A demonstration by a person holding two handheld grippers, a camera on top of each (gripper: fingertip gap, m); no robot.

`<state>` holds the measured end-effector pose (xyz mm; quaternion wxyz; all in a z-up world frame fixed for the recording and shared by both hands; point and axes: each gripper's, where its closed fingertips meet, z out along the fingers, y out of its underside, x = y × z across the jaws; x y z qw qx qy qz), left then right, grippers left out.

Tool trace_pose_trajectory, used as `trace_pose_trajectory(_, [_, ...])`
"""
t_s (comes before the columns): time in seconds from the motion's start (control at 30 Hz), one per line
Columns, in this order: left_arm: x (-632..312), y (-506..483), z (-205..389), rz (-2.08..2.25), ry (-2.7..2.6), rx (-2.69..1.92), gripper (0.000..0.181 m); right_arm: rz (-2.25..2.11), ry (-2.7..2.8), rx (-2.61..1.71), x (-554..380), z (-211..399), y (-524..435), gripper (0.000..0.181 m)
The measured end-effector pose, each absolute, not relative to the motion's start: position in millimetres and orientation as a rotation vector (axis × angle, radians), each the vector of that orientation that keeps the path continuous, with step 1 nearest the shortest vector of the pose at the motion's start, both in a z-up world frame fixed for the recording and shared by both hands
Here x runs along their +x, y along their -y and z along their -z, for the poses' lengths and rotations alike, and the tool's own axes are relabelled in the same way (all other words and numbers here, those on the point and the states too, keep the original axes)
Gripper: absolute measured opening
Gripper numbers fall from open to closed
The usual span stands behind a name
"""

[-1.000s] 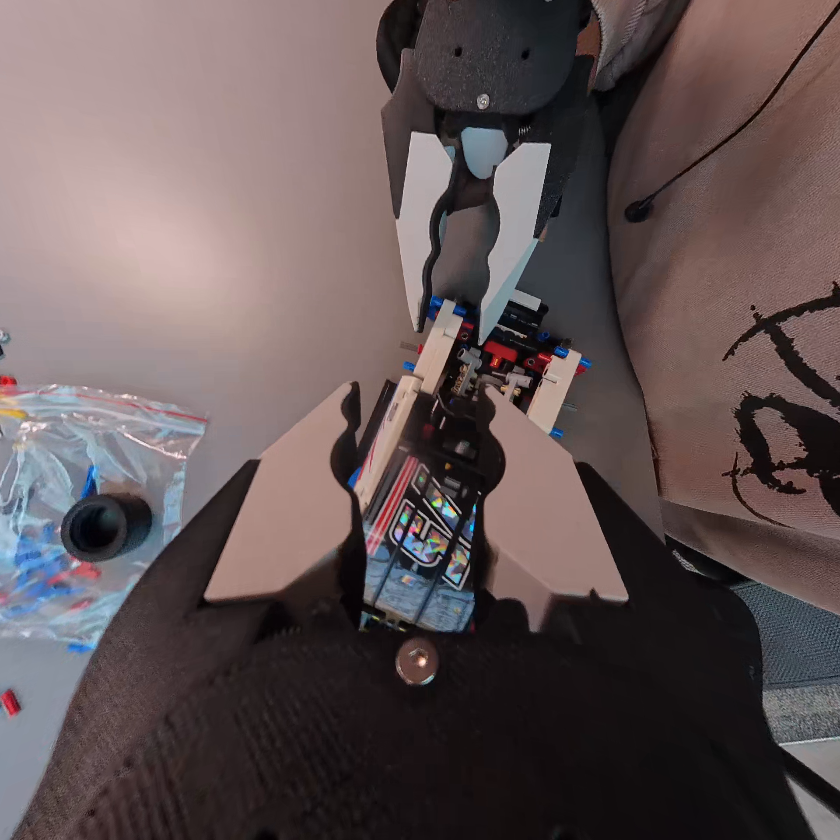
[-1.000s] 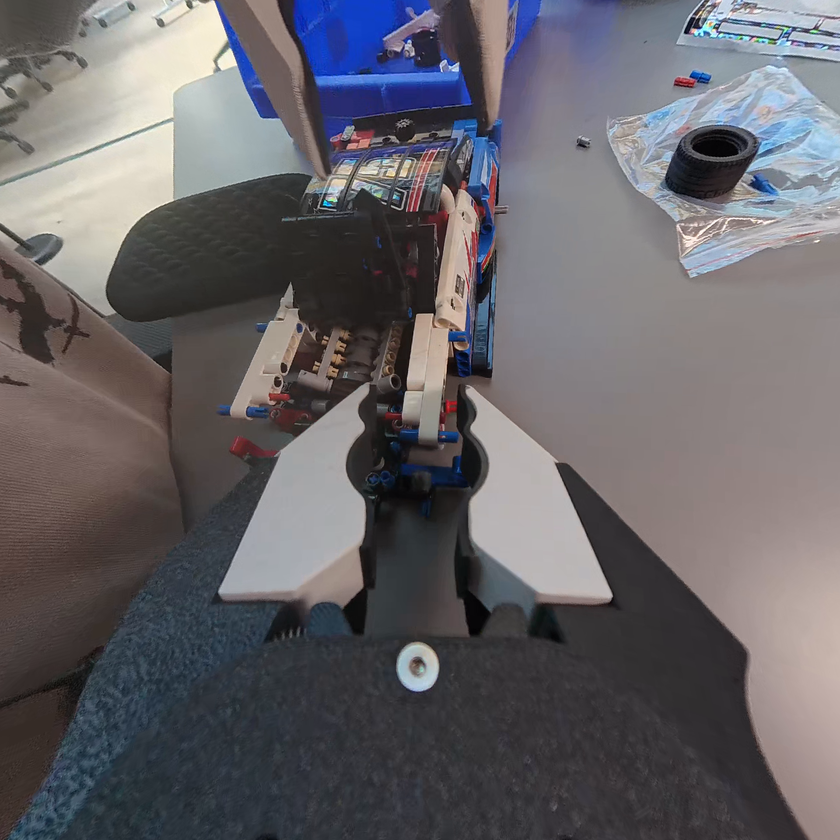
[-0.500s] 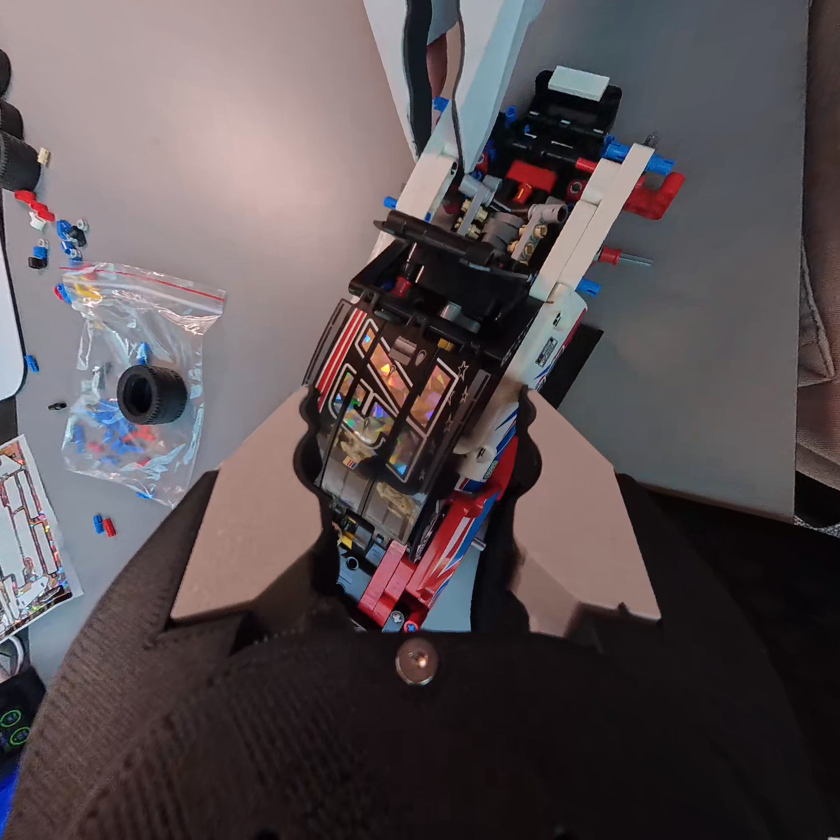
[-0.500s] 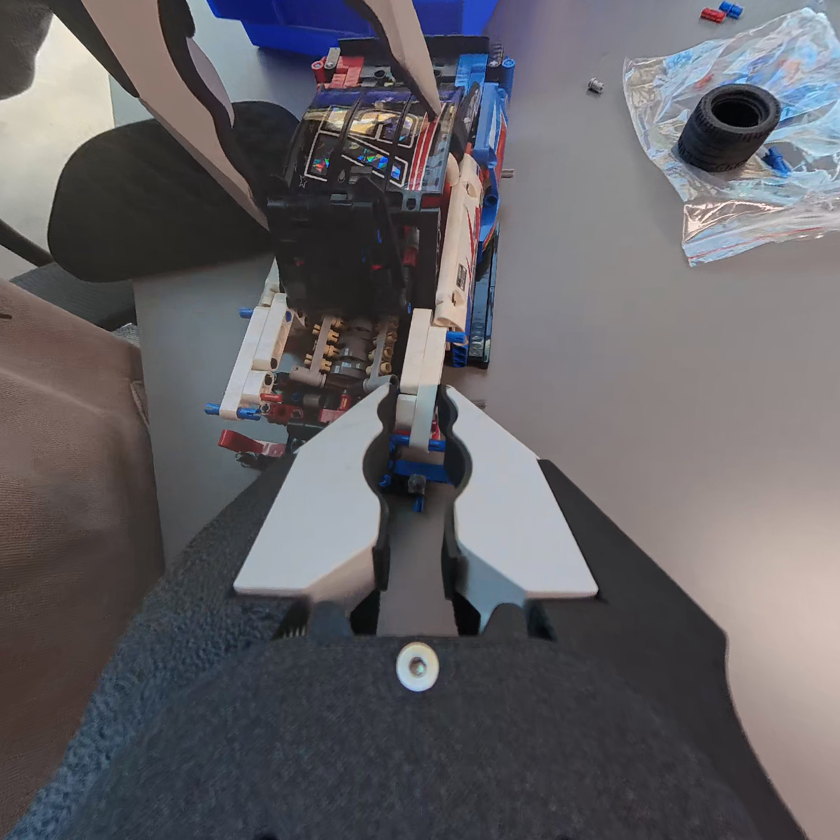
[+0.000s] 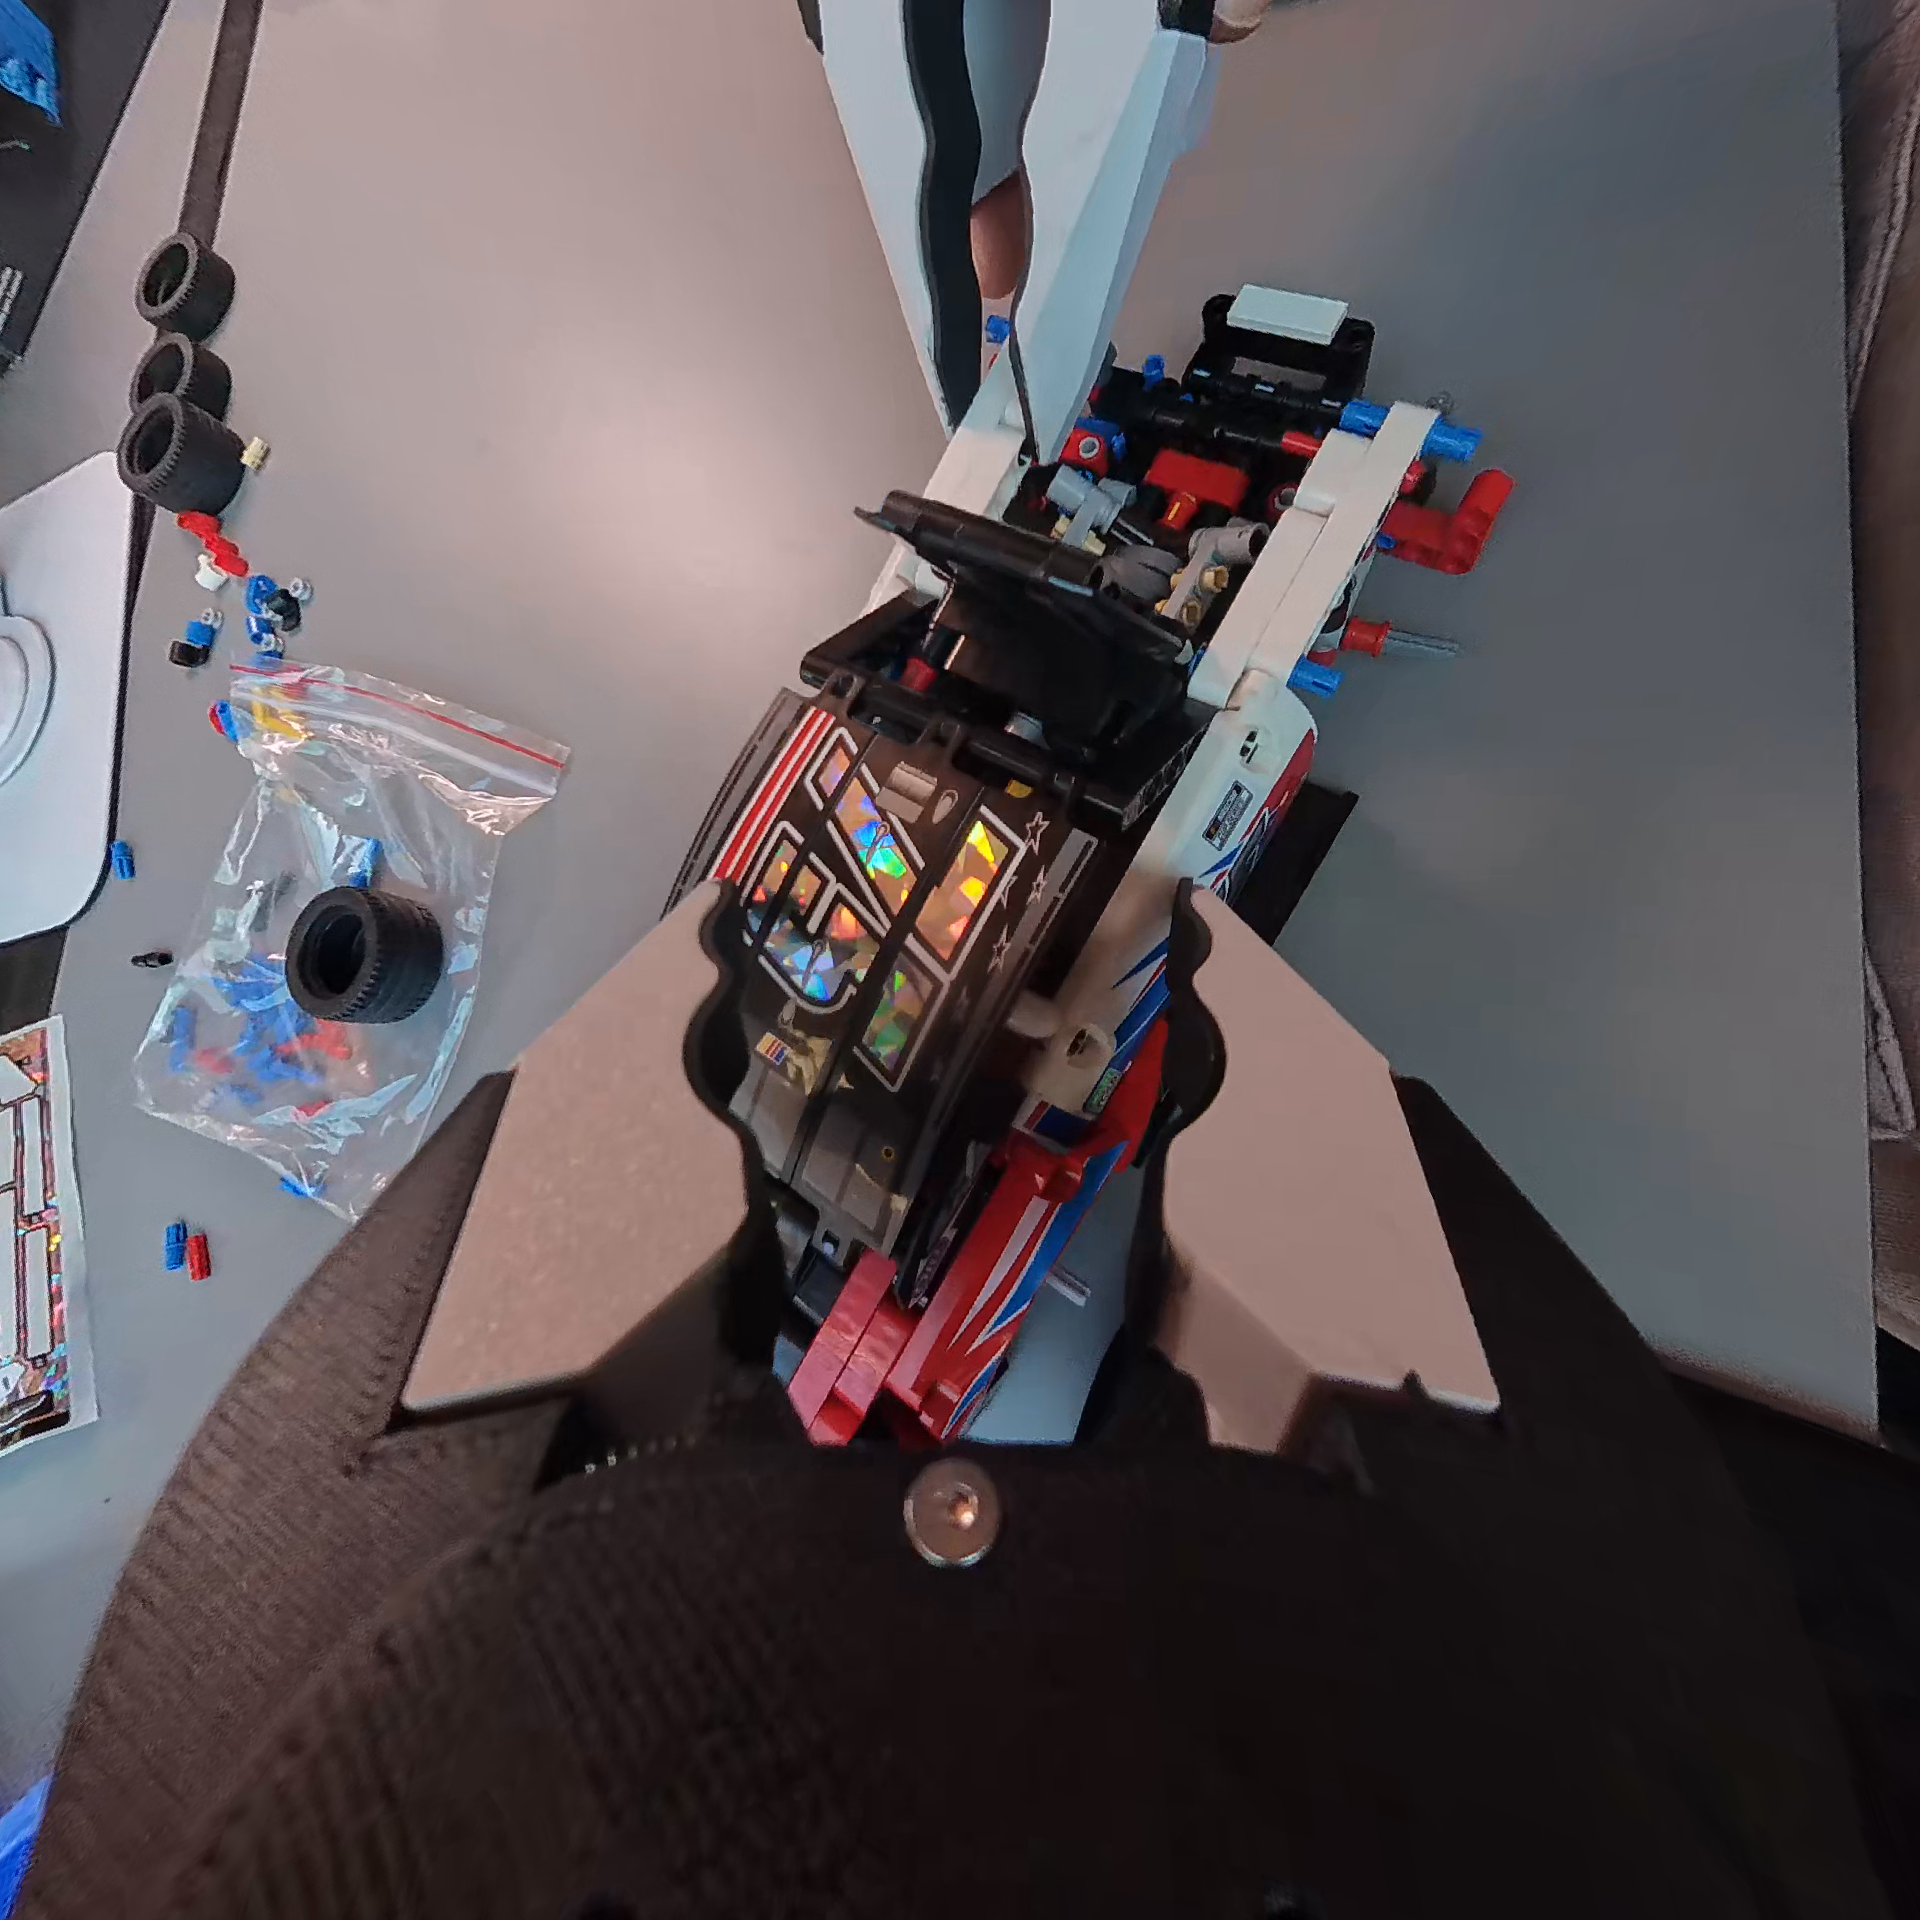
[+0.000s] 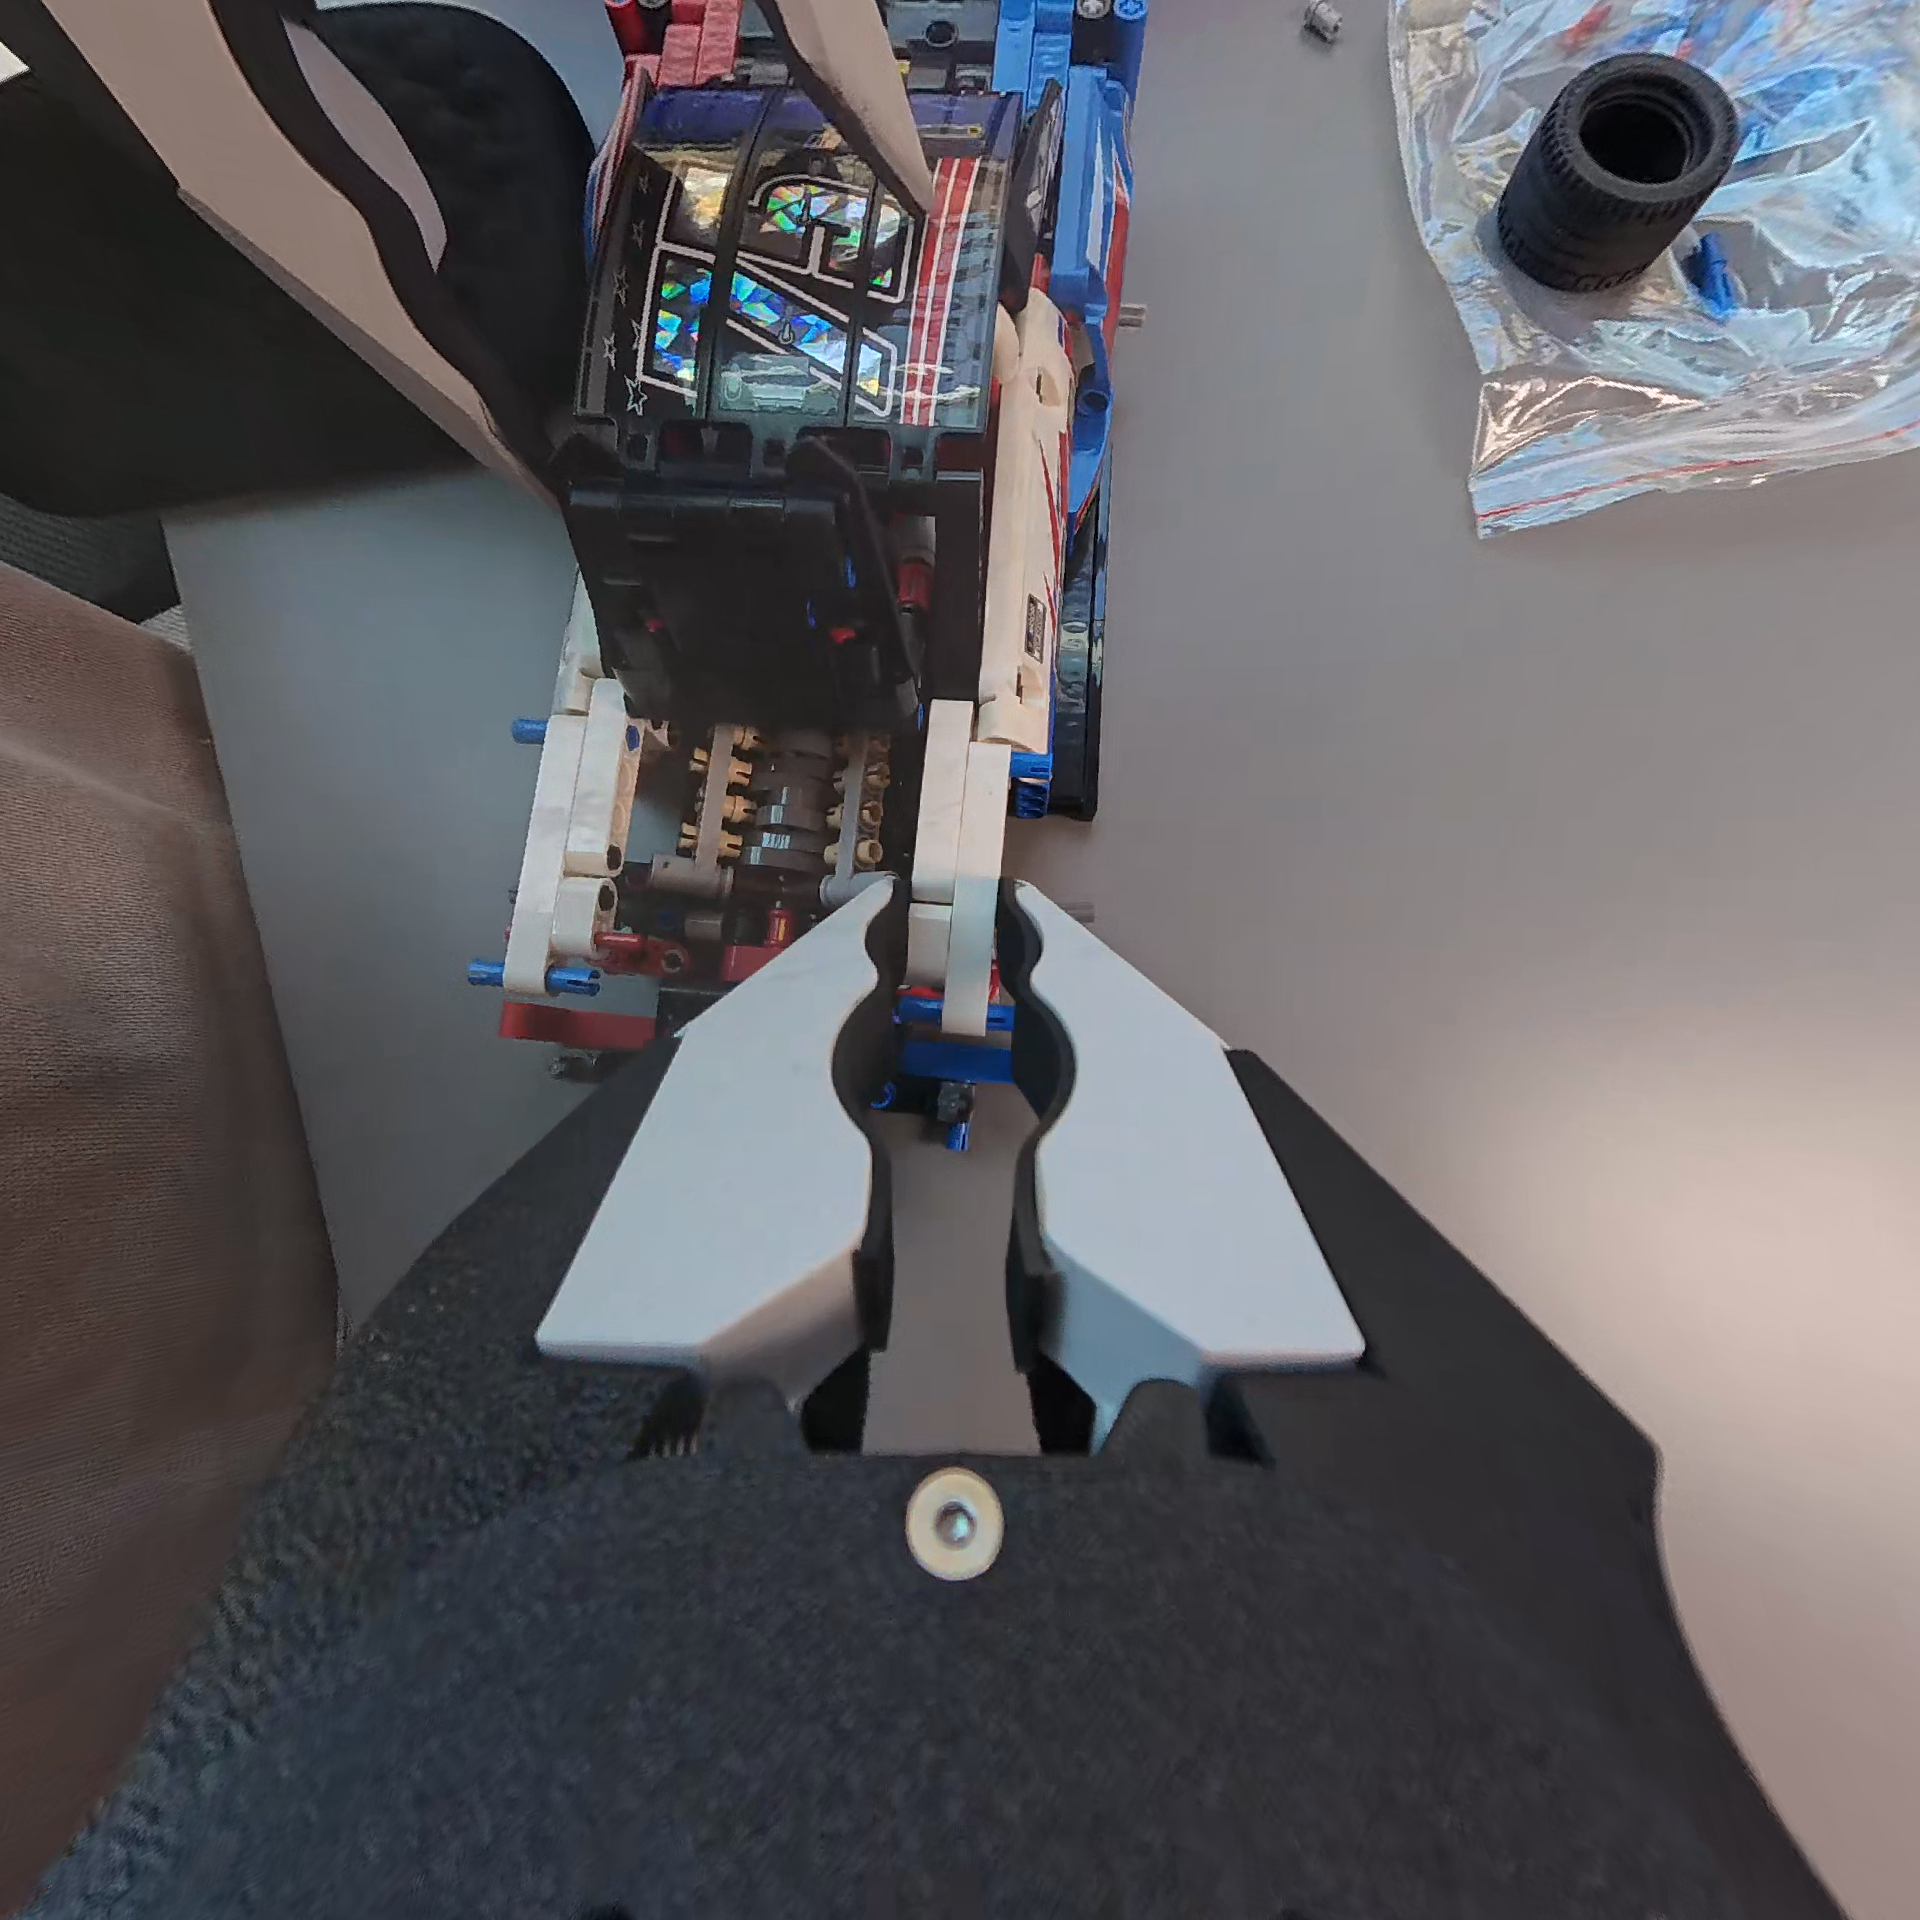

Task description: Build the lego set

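Observation:
The Lego car [image 5: 935, 883] has a black roof with shiny stickers, white sides and a red nose, and rests on the grey table [image 5: 1610, 260]. My left gripper [image 5: 951, 925] straddles its front half, with fingers against both sides of the bonnet. My right gripper [image 6: 951, 904] is shut on the white beam [image 6: 961, 831] at the car's rear right corner. The open engine bay [image 6: 779, 821] lies just left of that beam. The right gripper also shows at the top of the left wrist view [image 5: 987, 405], and the left gripper shows at the top of the right wrist view [image 6: 707, 322].
A clear bag [image 5: 312, 1039] of small parts lies left of the car with a black tyre [image 5: 364, 956] on it. Three more tyres [image 5: 177, 395], loose pins [image 5: 239, 603] and a sticker sheet [image 5: 31, 1226] lie farther left. A person's brown garment [image 6: 104, 987] is at the table edge.
Both views now look more steeply down on the car. My left gripper has drawn back towards the car's nose. My right gripper's fingers have narrowed onto the white beam.

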<state>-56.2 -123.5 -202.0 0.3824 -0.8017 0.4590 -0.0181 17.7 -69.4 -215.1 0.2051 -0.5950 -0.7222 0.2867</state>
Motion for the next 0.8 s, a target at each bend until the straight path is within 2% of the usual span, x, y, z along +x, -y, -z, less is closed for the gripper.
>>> trace_pose_trajectory(0.03, [-56, 123, 202, 0.046, -1.164, -2.046, 0.081, -0.806, 2.011, -1.656, 18, 215, 68, 0.015])
trace_pose_trajectory(0.4, [-47, 107, 201, 0.019, -1.035, -2.038, 0.078, -0.996, 1.829, -1.435, 37, 170, 48, 0.023])
trace_pose_trajectory(0.8, [-29, 66, 197, 0.054, -0.969, -2.031, 0.074, -1.022, 1.667, -1.497, 78, 186, -4, 0.022])
